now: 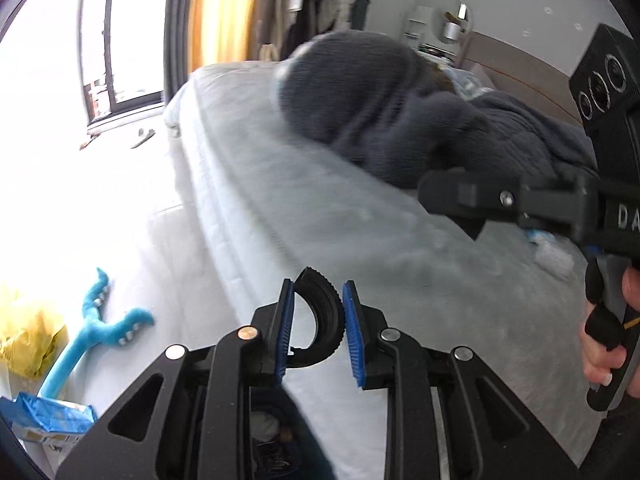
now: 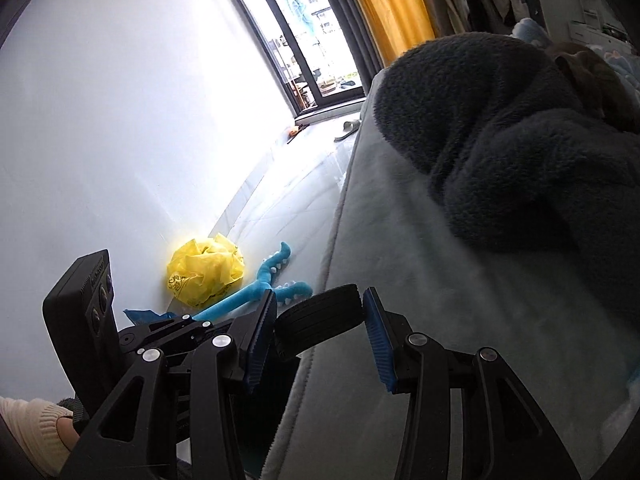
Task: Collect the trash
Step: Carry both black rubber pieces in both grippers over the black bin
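My left gripper (image 1: 318,326) is shut on a black ribbed ring-shaped piece (image 1: 322,312), held over the edge of the bed (image 1: 320,208). The same black piece (image 2: 320,320) shows between the blue pads of my right gripper (image 2: 320,334), whose jaws stand wider than the piece; I cannot tell if they touch it. The right gripper's body (image 1: 560,208) enters the left wrist view from the right. A crumpled yellow plastic bag (image 2: 206,272) lies on the floor by the white wall. A blue wrapper (image 1: 48,416) lies on the floor at the lower left.
A dark grey fleece blanket (image 1: 384,108) is piled on the bed. A blue plush toy (image 2: 260,288) lies on the floor beside the yellow bag. A window with a yellow curtain (image 2: 388,12) is at the far end. White crumpled material (image 1: 554,256) lies on the bed.
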A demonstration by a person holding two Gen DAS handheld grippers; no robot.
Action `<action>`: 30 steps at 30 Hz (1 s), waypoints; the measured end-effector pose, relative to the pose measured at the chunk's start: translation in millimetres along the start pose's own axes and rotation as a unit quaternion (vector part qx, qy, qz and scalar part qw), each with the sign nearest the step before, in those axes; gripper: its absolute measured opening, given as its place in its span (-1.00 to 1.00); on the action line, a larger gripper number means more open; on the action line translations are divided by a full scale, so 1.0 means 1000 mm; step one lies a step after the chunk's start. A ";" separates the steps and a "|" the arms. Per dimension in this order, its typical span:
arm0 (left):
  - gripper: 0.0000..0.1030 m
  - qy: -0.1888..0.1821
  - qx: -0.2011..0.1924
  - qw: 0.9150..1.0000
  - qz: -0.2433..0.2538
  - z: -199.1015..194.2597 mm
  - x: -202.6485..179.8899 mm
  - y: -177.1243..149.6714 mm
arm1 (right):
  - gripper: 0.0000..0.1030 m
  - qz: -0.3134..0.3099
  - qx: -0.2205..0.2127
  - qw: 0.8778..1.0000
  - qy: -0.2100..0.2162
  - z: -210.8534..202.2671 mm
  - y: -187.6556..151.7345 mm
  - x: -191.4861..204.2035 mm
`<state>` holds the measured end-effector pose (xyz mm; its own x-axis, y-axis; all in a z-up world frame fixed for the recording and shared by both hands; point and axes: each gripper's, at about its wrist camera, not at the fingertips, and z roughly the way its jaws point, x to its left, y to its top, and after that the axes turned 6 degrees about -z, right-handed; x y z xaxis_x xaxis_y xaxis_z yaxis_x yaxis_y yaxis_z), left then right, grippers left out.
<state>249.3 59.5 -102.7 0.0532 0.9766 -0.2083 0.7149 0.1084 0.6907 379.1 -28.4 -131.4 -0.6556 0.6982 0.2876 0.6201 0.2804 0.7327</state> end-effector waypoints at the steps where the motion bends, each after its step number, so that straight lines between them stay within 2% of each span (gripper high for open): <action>1: -0.48 0.005 0.003 1.000 -0.005 -0.001 0.008 -0.001 | -0.12 -0.003 0.003 1.000 0.003 0.006 0.000 0.005; 7: -0.48 0.032 0.032 0.999 -0.026 -0.003 0.046 -0.010 | -0.12 -0.014 0.024 0.999 0.020 0.037 -0.003 0.030; 14: -0.48 0.048 0.088 0.994 -0.050 0.001 0.086 -0.035 | -0.12 -0.027 0.043 0.998 0.033 0.063 -0.005 0.056; 19: -0.48 0.054 0.136 0.987 -0.063 0.007 0.103 -0.053 | -0.12 -0.037 0.062 0.997 0.039 0.084 -0.011 0.072; 28: -0.45 0.040 0.208 0.973 -0.094 0.012 0.124 -0.077 | -0.12 -0.050 0.098 0.993 0.042 0.119 -0.019 0.092; 30: -0.16 0.043 0.215 0.971 -0.092 0.010 0.127 -0.079 | -0.12 -0.049 0.107 0.992 0.041 0.126 -0.022 0.095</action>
<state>206.5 173.1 -191.2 -0.1479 0.9619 -0.2300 0.9328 0.2130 0.2909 357.7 114.3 -197.9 -0.7448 0.6069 0.2775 0.6232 0.4841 0.6142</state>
